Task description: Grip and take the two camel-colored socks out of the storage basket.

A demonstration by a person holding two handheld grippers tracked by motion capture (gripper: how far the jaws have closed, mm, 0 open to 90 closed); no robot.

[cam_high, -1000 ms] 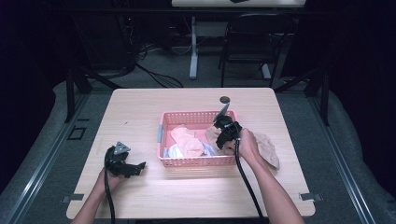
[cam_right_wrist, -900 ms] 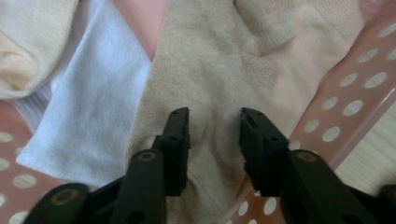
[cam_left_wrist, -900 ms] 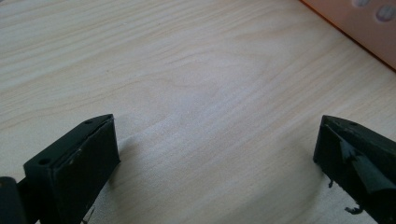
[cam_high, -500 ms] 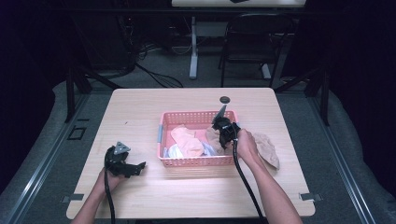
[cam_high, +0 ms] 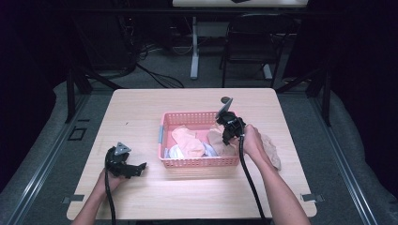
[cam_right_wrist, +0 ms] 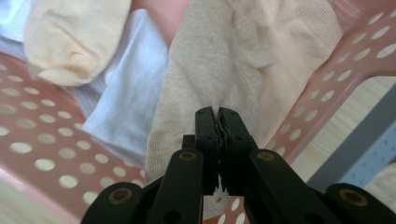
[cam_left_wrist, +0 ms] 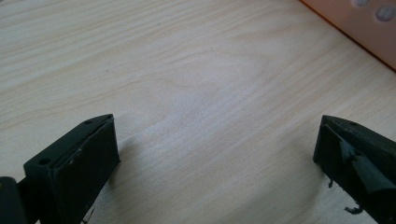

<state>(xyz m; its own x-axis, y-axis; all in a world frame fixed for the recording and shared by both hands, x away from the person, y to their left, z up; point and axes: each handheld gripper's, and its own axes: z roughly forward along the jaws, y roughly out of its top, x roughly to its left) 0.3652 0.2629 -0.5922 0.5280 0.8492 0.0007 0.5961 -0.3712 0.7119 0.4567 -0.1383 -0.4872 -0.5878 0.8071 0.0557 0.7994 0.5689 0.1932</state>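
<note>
A pink perforated basket sits mid-table and holds several socks. My right gripper hangs over its right end, shut on a beige sock that drapes down inside the basket. That beige sock lies against the right wall. Beside it are a cream sock and a pale blue-white cloth. My left gripper rests on the table left of the basket, open, with bare wood between its jaws. A corner of the basket shows at the upper right.
Another beige sock lies on the table just right of the basket, behind the right hand. A small dark round object sits near the far edge. Chairs and cables stand beyond the table.
The right gripper has shifted only slightly over the basket's right end, still holding the beige sock. The left gripper has not moved.
</note>
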